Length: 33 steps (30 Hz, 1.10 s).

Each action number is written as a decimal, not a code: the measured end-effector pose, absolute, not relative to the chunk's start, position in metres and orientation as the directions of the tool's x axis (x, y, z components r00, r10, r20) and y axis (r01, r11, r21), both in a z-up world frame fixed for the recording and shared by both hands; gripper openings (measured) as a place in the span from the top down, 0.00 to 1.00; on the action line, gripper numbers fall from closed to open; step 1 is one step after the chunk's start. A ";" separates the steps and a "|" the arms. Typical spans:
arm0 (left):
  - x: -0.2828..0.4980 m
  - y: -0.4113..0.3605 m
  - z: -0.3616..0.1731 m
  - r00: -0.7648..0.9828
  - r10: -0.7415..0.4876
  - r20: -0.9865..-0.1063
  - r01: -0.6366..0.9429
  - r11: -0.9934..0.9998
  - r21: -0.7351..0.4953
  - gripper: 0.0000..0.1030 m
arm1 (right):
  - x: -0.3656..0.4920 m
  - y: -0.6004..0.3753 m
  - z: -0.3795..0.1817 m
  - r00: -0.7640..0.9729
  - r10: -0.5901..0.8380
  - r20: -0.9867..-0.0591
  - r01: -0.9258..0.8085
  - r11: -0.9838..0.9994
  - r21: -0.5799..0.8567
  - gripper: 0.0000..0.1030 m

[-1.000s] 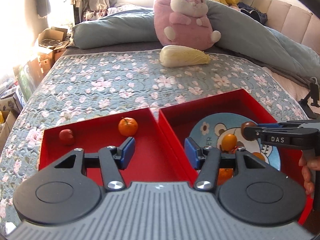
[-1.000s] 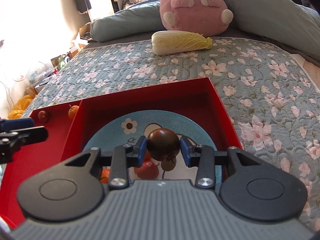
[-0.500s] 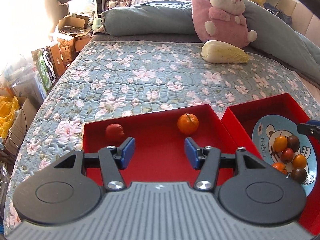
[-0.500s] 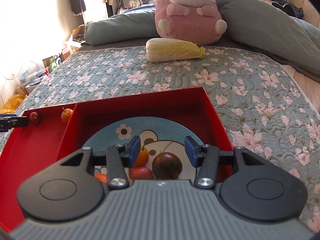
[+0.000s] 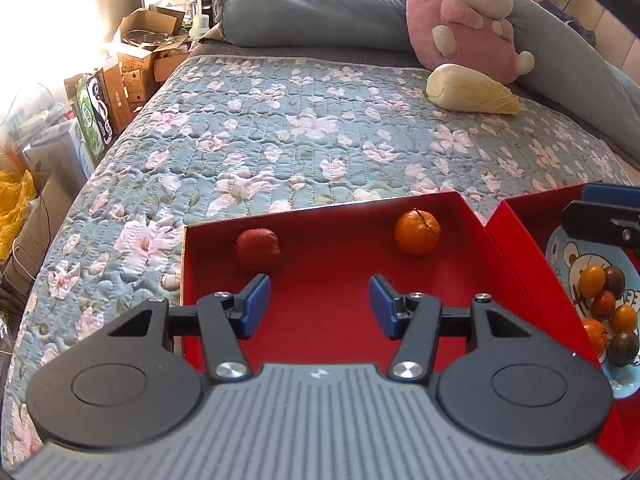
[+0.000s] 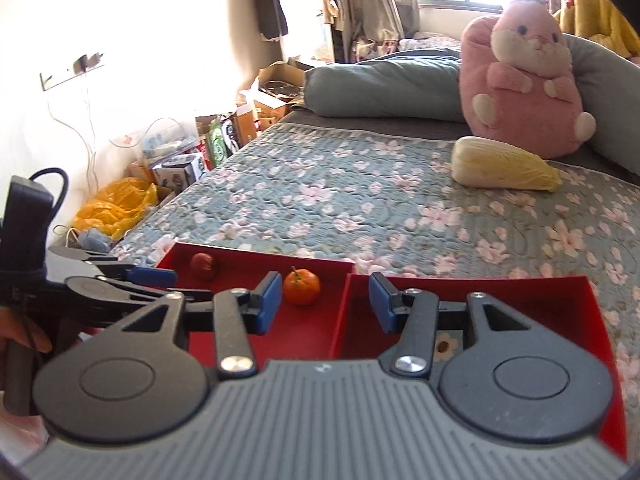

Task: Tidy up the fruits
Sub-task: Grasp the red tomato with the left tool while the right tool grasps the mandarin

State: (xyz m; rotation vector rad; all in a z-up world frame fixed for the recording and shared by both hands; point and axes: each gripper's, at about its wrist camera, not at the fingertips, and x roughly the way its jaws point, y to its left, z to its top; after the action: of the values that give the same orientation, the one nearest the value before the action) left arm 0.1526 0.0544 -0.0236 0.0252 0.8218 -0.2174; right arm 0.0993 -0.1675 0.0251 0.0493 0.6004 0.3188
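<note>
Floral quilt [image 5: 280,136] covers the bed where I work, two red trays side by side near its edge. Nearest, my left gripper [image 5: 319,306] hangs over the left tray [image 5: 320,320], its blue pads spread apart and holding nothing. My right gripper [image 6: 322,302], likewise parted and empty, hovers above the seam between the trays. Cherry tomatoes [image 5: 608,312], orange, red and dark, cluster on a blue cartoon plate [image 5: 568,256] in the right tray [image 5: 516,248]. Farther back in the left tray sit a red fruit [image 5: 257,250] and a mandarin [image 5: 417,232], well apart. Beyond, a napa cabbage [image 5: 470,90] lies just in front of a pink plush toy [image 5: 472,20].
</note>
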 end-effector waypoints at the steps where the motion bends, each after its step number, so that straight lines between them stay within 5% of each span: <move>1: 0.155 0.058 -0.025 0.658 -0.186 -0.730 0.201 0.977 -0.068 0.41 | 0.104 -0.159 0.024 0.769 0.320 -0.553 -0.302 0.945 0.127 0.50; 27: 0.209 0.084 -0.060 0.653 -0.181 -0.735 0.186 0.980 -0.076 0.42 | 0.170 -0.099 -0.028 0.668 0.285 -0.687 -0.350 0.935 0.048 0.51; 33: 0.215 0.082 -0.061 0.660 -0.166 -0.733 0.174 0.983 -0.067 0.62 | 0.192 -0.090 -0.039 0.646 0.242 -0.724 -0.335 0.942 0.016 0.52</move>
State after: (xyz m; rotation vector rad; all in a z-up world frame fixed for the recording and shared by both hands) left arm 0.2146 0.0824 -0.0614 0.0093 0.8283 -0.1924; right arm 0.1916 -0.0896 -0.0388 -0.1232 0.8039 0.3296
